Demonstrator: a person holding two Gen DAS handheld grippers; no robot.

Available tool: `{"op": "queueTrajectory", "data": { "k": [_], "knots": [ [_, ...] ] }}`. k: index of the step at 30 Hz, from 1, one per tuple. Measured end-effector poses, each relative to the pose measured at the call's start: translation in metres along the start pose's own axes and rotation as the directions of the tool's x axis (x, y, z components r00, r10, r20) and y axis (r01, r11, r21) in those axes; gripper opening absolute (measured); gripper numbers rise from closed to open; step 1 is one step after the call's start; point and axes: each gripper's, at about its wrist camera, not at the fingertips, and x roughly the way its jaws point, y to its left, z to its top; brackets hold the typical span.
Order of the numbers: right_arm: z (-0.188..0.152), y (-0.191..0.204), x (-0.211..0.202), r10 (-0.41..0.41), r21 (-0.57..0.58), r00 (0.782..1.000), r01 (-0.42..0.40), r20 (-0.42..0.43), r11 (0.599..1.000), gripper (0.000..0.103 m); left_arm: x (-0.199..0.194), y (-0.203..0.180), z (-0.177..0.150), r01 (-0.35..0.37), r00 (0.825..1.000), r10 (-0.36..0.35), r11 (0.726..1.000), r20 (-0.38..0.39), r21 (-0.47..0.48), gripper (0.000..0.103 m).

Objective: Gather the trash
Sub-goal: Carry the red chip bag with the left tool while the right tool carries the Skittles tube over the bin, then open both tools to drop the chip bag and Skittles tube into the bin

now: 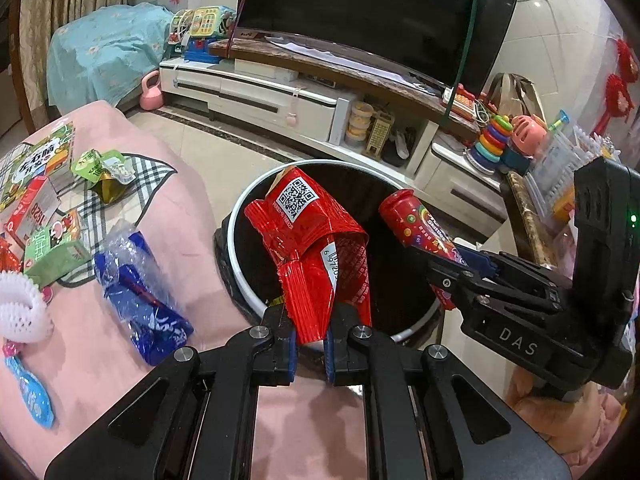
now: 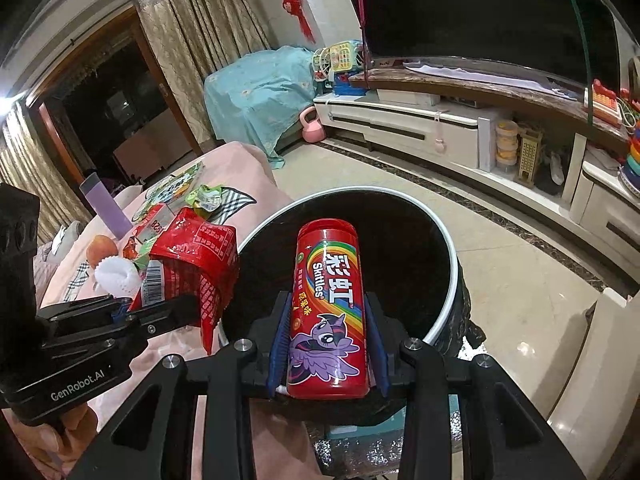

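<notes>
My left gripper (image 1: pixel 311 320) is shut on a crumpled red snack wrapper (image 1: pixel 316 240) and holds it over the open mouth of the round black trash bin (image 1: pixel 240 216). My right gripper (image 2: pixel 328 316) is shut on a red Skittles tube (image 2: pixel 326 304) and holds it over the same bin (image 2: pixel 452 264). The tube also shows in the left wrist view (image 1: pixel 416 228), with the right gripper (image 1: pixel 464 264) behind it. The wrapper (image 2: pixel 196 256) and the left gripper (image 2: pixel 160 312) show at the left of the right wrist view.
The pink-covered table (image 1: pixel 192 264) carries a blue wrapper (image 1: pixel 140 300), green cartons (image 1: pixel 52 248), a green pouch (image 1: pixel 104 168), a white foam net (image 1: pixel 20 308) and a light blue wrapper (image 1: pixel 32 392). A TV cabinet (image 1: pixel 280 96) and toys stand behind the bin.
</notes>
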Motion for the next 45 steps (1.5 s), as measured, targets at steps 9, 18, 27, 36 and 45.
{"op": "queueTrajectory", "data": {
  "k": [9,18,27,36,45],
  "knots": [
    [0.006,-0.003,0.006,-0.018,-0.01,1.0,0.018,-0.015,1.0,0.035,0.009,-0.001,0.011,0.001,1.0,-0.001,1.0,-0.003,0.001,0.009],
    [0.012,-0.008,0.014,-0.03,-0.012,0.999,0.03,-0.03,0.999,0.035,0.024,-0.003,0.016,0.005,0.999,-0.004,1.0,-0.034,0.009,0.009],
    [0.015,-0.013,0.021,-0.037,-0.018,0.998,0.036,-0.049,0.999,0.035,0.035,-0.005,0.021,0.0,0.999,0.001,1.0,-0.051,0.017,0.009],
    [0.017,-0.014,0.025,-0.047,-0.022,0.997,0.045,-0.064,0.999,0.035,0.04,-0.005,0.024,0.006,0.998,-0.005,1.0,-0.069,0.015,0.009],
    [0.018,-0.015,0.029,-0.057,-0.022,0.996,0.055,-0.074,0.998,0.036,0.044,-0.006,0.023,-0.003,0.996,0.005,1.0,-0.092,0.022,0.04]
  ]
}}
